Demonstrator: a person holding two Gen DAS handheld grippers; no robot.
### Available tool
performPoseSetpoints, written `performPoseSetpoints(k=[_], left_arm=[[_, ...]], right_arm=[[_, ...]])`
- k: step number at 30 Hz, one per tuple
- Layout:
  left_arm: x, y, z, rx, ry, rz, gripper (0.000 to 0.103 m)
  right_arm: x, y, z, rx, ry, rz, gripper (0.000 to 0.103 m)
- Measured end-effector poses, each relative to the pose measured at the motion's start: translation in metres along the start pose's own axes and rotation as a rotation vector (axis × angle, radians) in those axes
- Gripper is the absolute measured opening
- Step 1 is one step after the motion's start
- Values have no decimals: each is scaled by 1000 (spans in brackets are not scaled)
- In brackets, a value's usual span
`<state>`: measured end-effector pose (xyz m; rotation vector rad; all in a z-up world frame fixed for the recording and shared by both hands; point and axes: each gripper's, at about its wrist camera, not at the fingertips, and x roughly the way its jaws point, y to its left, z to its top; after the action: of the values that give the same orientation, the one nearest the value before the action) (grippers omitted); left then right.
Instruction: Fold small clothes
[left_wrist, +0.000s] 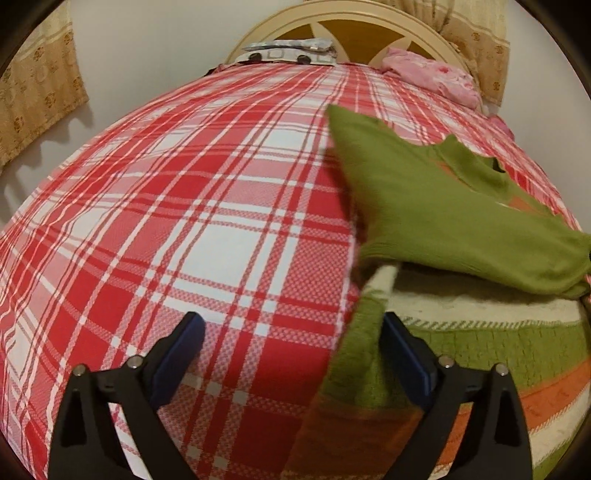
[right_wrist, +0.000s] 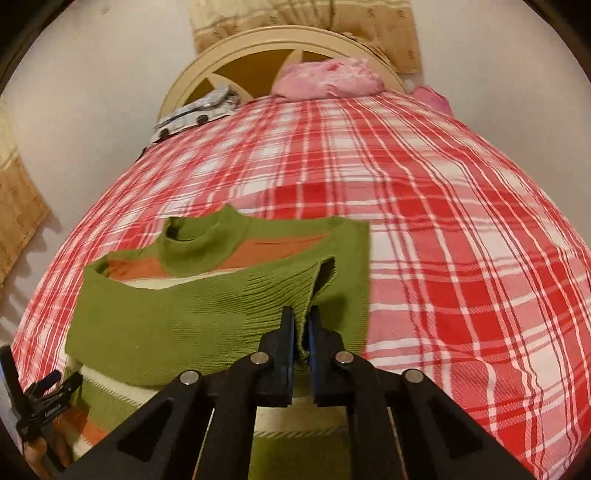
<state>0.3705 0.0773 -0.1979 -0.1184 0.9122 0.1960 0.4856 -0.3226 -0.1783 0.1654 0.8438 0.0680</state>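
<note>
On the bed, over the red and white checked cover (right_wrist: 461, 258), lies a small sweater (right_wrist: 184, 317) in green with orange and cream stripes. In the right wrist view it takes the 8 o'clock part of the picture, its neck toward the headboard (right_wrist: 258, 48).

The right gripper (right_wrist: 303, 325) is closed tight on the ribbed cuff of one green sleeve, which is drawn across the body of the sweater.

The left gripper (left_wrist: 291, 350) stands wide open and holds nothing; its right pad is touching or just beside the sweater's edge.

A pink pillow (right_wrist: 328, 79) sits at 12 o'clock. The small label on the left gripper is not readable.
</note>
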Motion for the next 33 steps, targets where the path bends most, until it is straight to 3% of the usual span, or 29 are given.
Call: performPoseSetpoints(k=[7, 10, 12, 16, 18, 20, 24, 26, 29, 32, 33], left_arm=[[0, 7, 1, -37, 4, 13, 101], [-6, -7, 7, 36, -26, -2, 101], [-5, -17, 14, 94, -42, 31, 101], [17, -3, 28, 34, 32, 55, 103], [22, 18, 27, -71, 60, -24, 103], [18, 24, 25, -103, 41, -53, 103], [13, 21, 19, -105, 12, -43, 103], [14, 18, 18, -89, 13, -29, 103], [11, 16, 18, -54, 7, 1, 103], [13, 10, 20, -24, 14, 20, 103], [15, 11, 21, -27, 18, 18, 103]], right_arm=[[24, 0, -17, -96, 43, -66, 7], [23, 1, -17, -122, 58, -69, 9], [24, 3, -18, -148, 67, -77, 9], [32, 3, -22, -154, 88, -88, 10], [32, 3, -23, -153, 83, -88, 10], [32, 2, -24, -147, 81, -82, 10], [27, -1, -23, -139, 67, -93, 10], [21, -1, -22, -139, 51, -115, 16], [5, 2, -19, -138, -16, -150, 16], [-8, 17, -16, -159, -60, -81, 17], [-9, 28, -16, -191, -56, -53, 22]])
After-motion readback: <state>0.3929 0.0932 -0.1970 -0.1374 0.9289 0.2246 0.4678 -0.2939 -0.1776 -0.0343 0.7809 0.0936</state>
